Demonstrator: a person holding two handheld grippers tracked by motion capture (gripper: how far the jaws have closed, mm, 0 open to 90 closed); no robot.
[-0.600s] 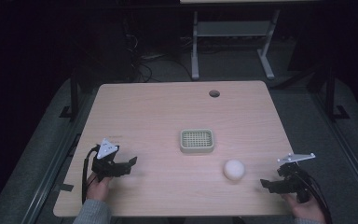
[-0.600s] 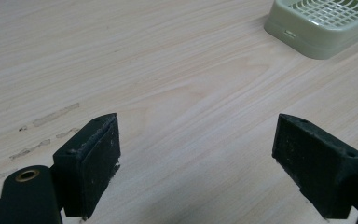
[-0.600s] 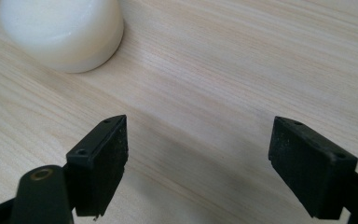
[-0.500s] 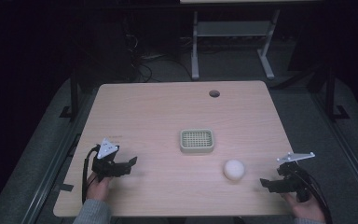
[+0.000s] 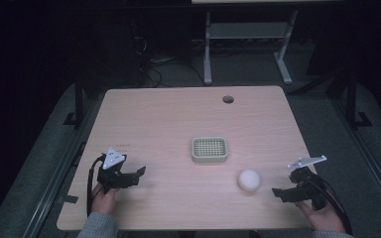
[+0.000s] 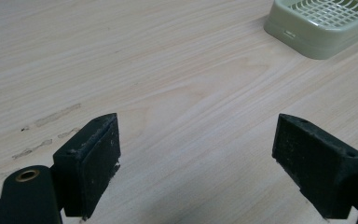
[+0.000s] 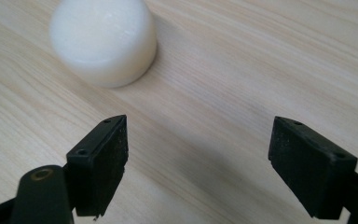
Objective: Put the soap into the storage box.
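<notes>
Your left gripper (image 6: 196,163) has its fingers (image 6: 91,163) spread wide, nothing between them, just bare counter (image 6: 168,70) under the gap. Your right gripper (image 7: 196,168) same deal: fingers (image 7: 100,161) wide apart, empty, wood grain between them.

In the right gripper view the white round block (image 7: 103,39) sits ahead and off toward one finger's side, near but not touching, outside the gap. In the left gripper view the pale green grid tray (image 6: 324,23) sits farther ahead at the upper corner, well apart from your fingers.

High view: your left gripper (image 5: 134,174) rests low at the counter's near left, your left hand (image 5: 104,198) behind it, cable looping beside it, grey three-cornered plate on top. Your right gripper (image 5: 278,193) is at the near right edge, your right hand (image 5: 322,213) behind it, pointing toward the white round block (image 5: 249,180), which lies just beside it on the counter (image 5: 178,119). The pale green grid tray (image 5: 209,149) sits mid-counter, up and left of the block, apart from it. A round cable hole (image 5: 228,99) is near the far edge. Beyond the counter, dark floor with metal stand legs (image 5: 248,44)
</notes>
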